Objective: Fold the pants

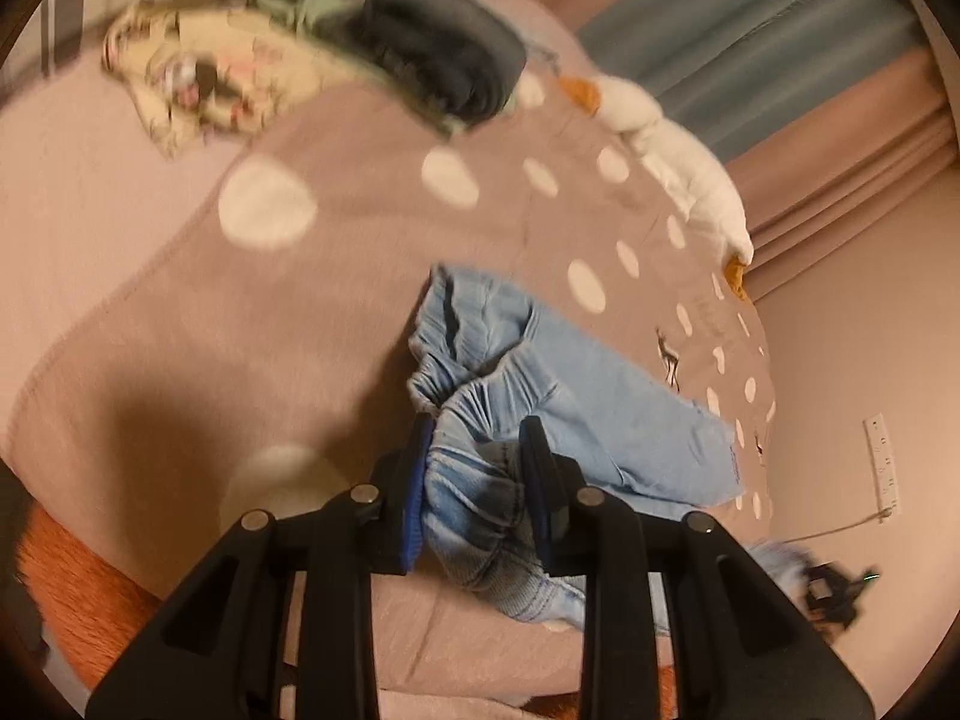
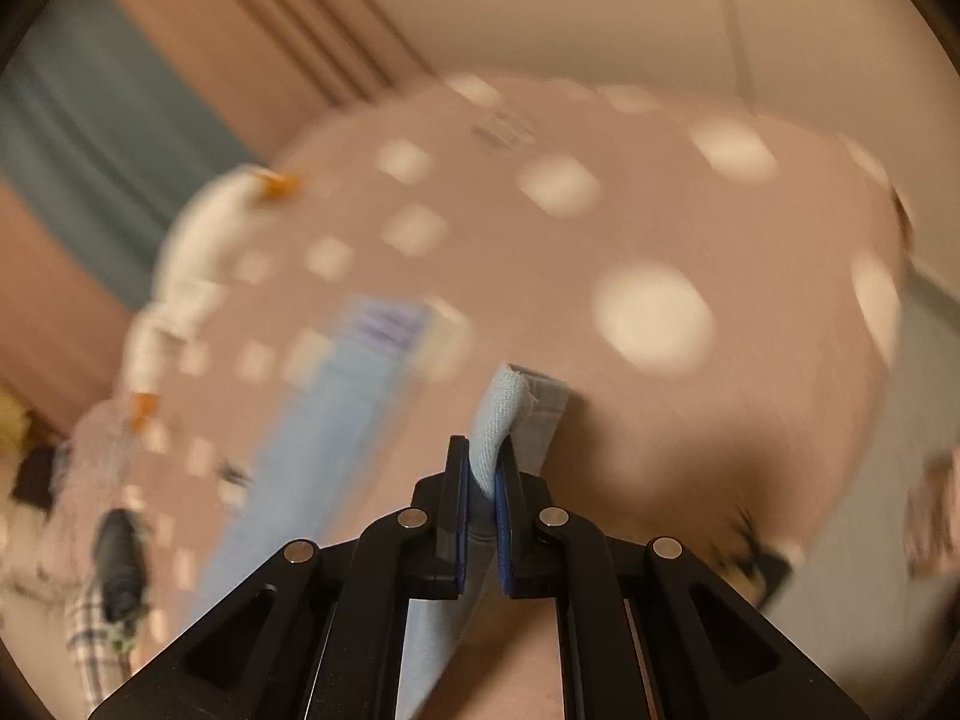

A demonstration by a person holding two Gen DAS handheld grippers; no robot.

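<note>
Left claw [image 1: 477, 480] is nearest in my left view, clamped on the bunched elastic waistband of the light-blue pants [image 1: 606, 420]; pads press the gathered denim from both sides; the legs trail off to the right across the dotted blanket [image 1: 300, 312] on the bed. Far left at the top sits a pile of other clothes [image 1: 336, 60], dark item on top, floral and plaid underneath; a white plush toy [image 1: 678, 162] lies along the blanket's right edge; wall socket [image 1: 881, 462] further right. No containers in view, so nothing to report there.

Right view is motion-blurred; one pant leg runs as a pale blue strip up the left; right claw [image 2: 481, 468] is closed on a hem corner of the pants, cloth sticking up between the pads.

My read: first fold is underway, with waistband in one claw and leg hem in the other, both off the blanket. Next move calls for bringing hem to waistband, keeping tension even so the legs stack flat, then lowering together onto the clear patch of blanket; risk is the waistband bunch slipping or the fold landing skewed.
</note>
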